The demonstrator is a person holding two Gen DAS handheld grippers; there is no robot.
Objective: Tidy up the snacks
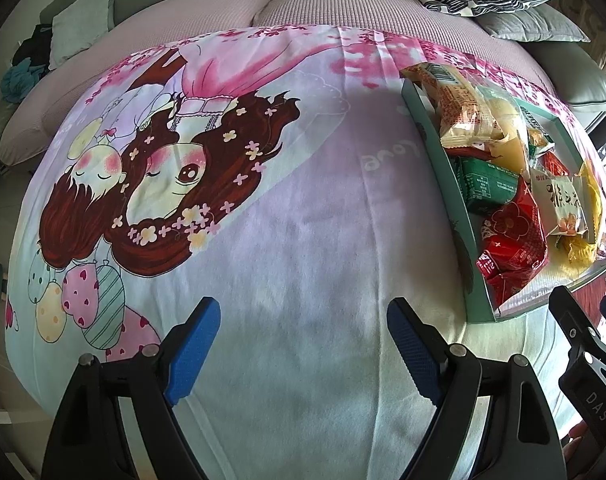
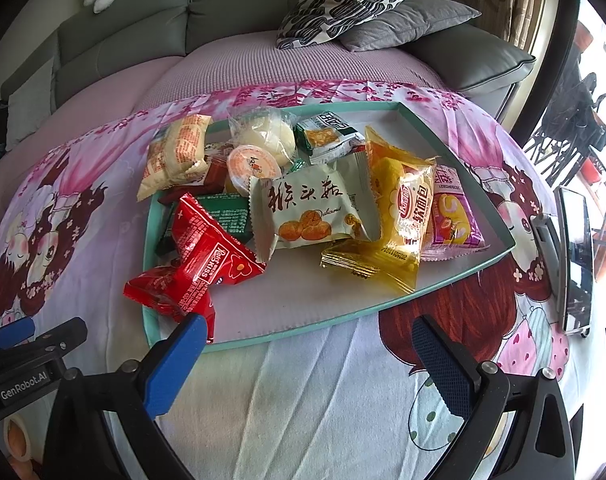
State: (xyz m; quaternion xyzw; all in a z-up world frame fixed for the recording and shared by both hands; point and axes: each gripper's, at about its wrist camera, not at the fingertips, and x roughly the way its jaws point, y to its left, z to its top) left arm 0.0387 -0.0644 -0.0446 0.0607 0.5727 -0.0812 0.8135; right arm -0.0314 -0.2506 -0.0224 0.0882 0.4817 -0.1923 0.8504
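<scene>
A shallow teal tray (image 2: 455,292) on a cartoon-print cloth (image 1: 303,240) holds several snack packets: a red packet (image 2: 207,260) hanging over its near left rim, a white packet (image 2: 307,212), a yellow bread packet (image 2: 403,216), a pink packet (image 2: 455,216), green packets (image 2: 327,136) and a jelly cup (image 2: 251,164). My right gripper (image 2: 307,340) is open and empty just in front of the tray's near edge. My left gripper (image 1: 303,320) is open and empty over bare cloth, left of the tray (image 1: 443,160).
A phone on a stand (image 2: 575,260) sits at the right edge of the cloth. Behind is a sofa with a patterned cushion (image 2: 351,0) and a grey cushion (image 2: 407,24). The right gripper's body (image 1: 583,344) shows at the left wrist view's lower right.
</scene>
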